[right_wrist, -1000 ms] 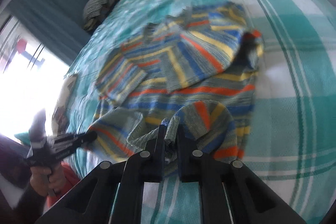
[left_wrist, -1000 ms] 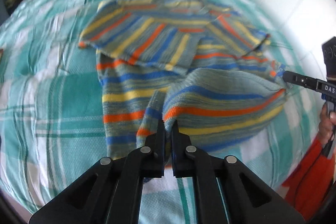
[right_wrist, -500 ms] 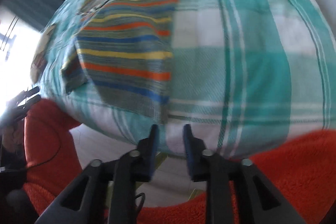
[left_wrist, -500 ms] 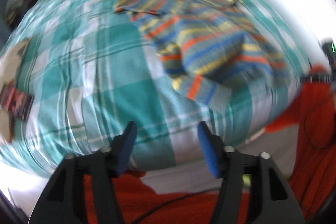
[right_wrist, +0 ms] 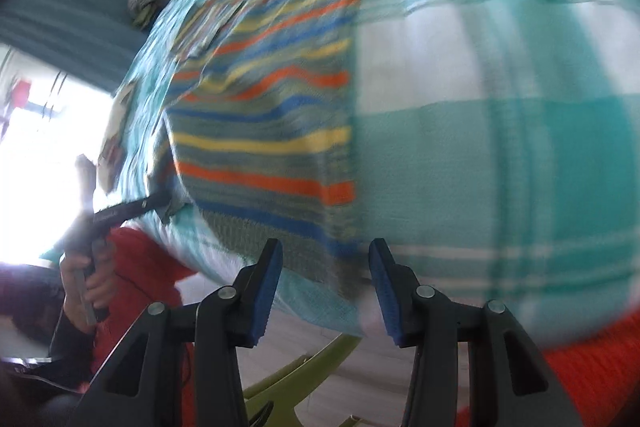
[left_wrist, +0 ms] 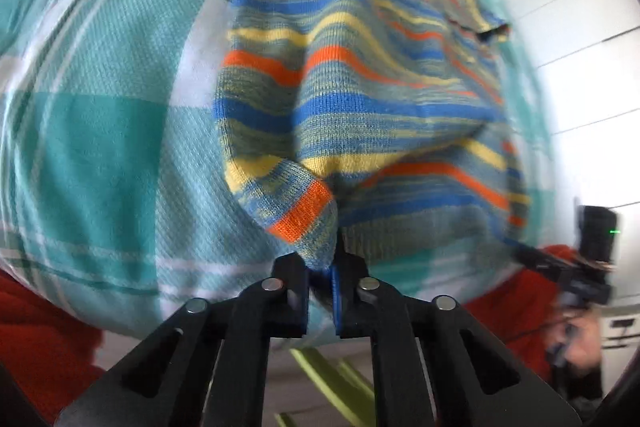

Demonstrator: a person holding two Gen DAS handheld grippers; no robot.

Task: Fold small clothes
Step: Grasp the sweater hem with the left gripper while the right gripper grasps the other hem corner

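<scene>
One bed w/ a teal-and-white plaid bedspread [left_wrist: 100, 131] fills most of both views, spreading ahead of each hand-held gripper; its near edge curves down just in front of the fingertips. On it lies the striped knit sweater [left_wrist: 360, 99], grey-green w/ blue, yellow and orange bands, stretching away from the left hand-held gripper [left_wrist: 322, 291] toward the far side of the bed. Its lower hem hangs over the bed edge right in front of the right hand-held gripper [right_wrist: 324, 291].

Left hand-held gripper: fingers nearly together, pinching a folded corner of the sweater; the orange-striped cloth rises directly out of the gap, bunched just above the tips. Seen from the right wrist, it sits well off to the left, at the sweater's left corner.

Right hand-held gripper: jaws wide apart, blue pads [right_wrist: 266, 291] showing, nothing between them; sweater hem sits just beyond the tips, contact unclear due to blur.

Below and to both sides, orange-red clothing [right_wrist: 580, 383] of the person. Under the grippers, a lime-green frame [right_wrist: 296, 387] on a pale floor.
</scene>
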